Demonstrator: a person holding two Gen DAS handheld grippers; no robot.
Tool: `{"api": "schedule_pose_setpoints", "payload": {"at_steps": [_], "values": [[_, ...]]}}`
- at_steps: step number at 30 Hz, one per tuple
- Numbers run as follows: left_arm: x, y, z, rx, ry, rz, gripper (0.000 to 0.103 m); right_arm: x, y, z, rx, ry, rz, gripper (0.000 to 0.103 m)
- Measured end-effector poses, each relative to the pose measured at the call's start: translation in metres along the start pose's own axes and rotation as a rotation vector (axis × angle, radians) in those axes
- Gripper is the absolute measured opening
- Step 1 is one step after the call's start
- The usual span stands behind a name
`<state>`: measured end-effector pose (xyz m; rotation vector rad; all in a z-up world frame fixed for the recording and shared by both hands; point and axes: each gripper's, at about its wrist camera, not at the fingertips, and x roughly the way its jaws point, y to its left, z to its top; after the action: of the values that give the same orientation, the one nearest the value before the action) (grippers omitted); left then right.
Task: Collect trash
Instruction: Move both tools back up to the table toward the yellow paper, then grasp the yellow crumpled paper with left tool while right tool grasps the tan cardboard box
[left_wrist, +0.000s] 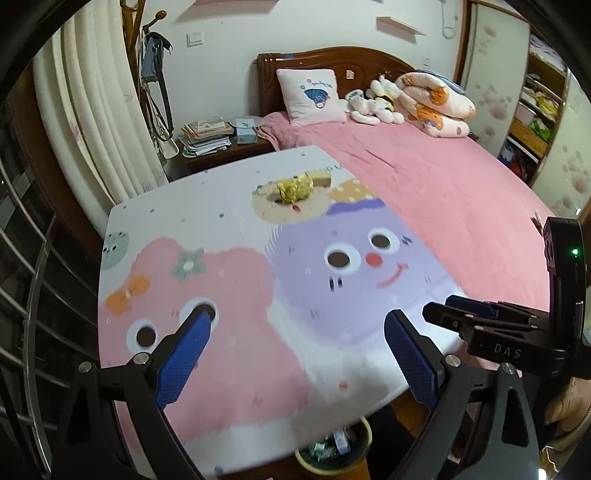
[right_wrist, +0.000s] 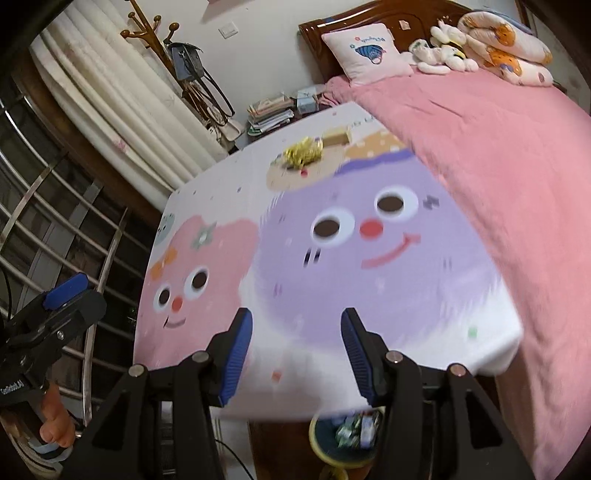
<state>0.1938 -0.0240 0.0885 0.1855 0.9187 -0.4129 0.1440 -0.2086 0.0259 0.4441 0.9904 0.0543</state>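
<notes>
A crumpled gold foil wrapper lies near the far edge of the cartoon-print table, with a small tan box just behind it. A yellow-rimmed bin holding several wrappers stands on the floor under the table's near edge. My left gripper hovers open over the near half of the table, nothing between its blue pads. My right gripper is also open and empty above the near edge. Each gripper shows at the side of the other's view.
A bed with a pink cover runs along the table's right side, with a pillow, plush toys and a folded quilt at its head. A nightstand stacked with books stands behind the table. Curtains, a coat rack and a metal railing fill the left.
</notes>
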Motion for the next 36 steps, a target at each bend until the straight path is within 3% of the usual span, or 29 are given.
{"api": "schedule_pose_setpoints", "payload": {"at_steps": [6,11,19,26,36], "values": [[0.067,-0.011,0.066,-0.062,0.030,0.061,0.096,0.043,-0.037,0.081,-0.055,0.036,0.033,0.050],[0.141,-0.018,0.125,-0.153,0.093,0.070,0.101,0.082,-0.072,0.152,-0.113,0.089,0.052,0.050],[0.264,-0.028,0.185,-0.197,0.200,0.116,0.102,0.147,-0.115,0.231,-0.152,0.128,0.086,0.050],[0.359,-0.020,0.203,-0.254,0.313,0.159,0.102,0.189,-0.130,0.263,-0.145,0.146,0.129,0.050],[0.412,-0.004,0.205,-0.290,0.371,0.221,0.101,0.227,-0.127,0.278,-0.179,0.175,0.160,0.050]]}}
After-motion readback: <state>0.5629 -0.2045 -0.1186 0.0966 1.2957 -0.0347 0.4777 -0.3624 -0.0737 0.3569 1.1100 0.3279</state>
